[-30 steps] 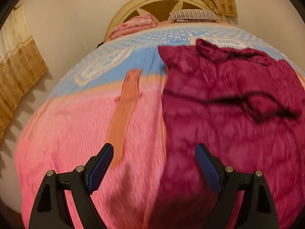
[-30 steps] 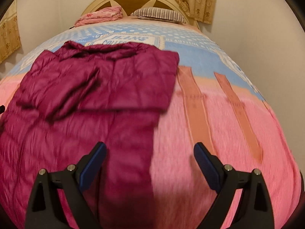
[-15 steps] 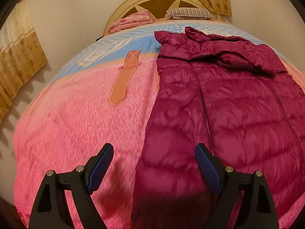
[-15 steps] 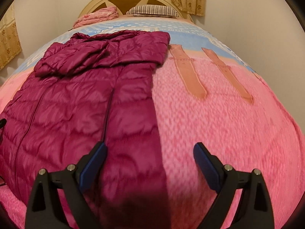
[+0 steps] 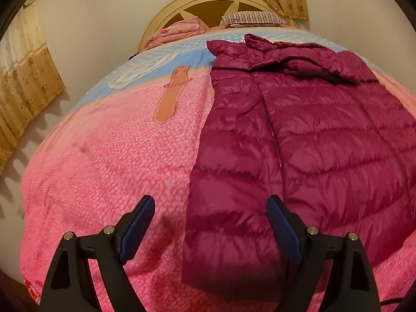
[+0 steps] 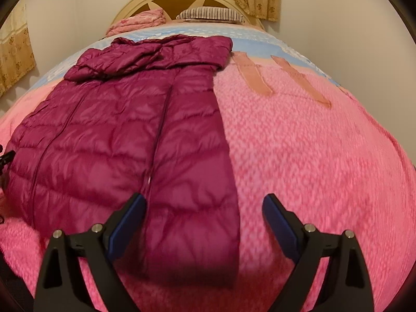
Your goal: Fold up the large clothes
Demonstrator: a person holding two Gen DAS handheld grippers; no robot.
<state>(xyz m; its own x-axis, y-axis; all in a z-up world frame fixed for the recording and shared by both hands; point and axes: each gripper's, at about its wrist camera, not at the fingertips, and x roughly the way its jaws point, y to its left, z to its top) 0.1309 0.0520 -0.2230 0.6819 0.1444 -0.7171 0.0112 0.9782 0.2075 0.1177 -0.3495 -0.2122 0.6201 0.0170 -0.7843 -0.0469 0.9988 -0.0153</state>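
A maroon quilted puffer jacket (image 5: 312, 143) lies flat on the pink bedspread (image 5: 104, 169), zip side up, its upper part bunched and folded over near the pillows. My left gripper (image 5: 210, 202) hovers open above the jacket's near left hem corner, its pads clear of the cloth. In the right wrist view the jacket (image 6: 117, 135) fills the left half. There my right gripper (image 6: 203, 199) hangs above the near right hem corner. Its jaws are closing slightly, the fabric lies below the gap, and the pads do not press on it.
The bedspread (image 6: 312, 156) turns blue toward the cream headboard (image 5: 205, 7). A striped pillow (image 5: 254, 18) and a folded pink blanket (image 5: 176, 30) lie there. A patterned curtain (image 5: 26, 91) hangs on the left and a bare wall (image 6: 351, 39) closes in on the right.
Both grippers have drawn back toward the foot of the bed, so the jacket's lower body and hem have come into view. The jacket itself lies as before.
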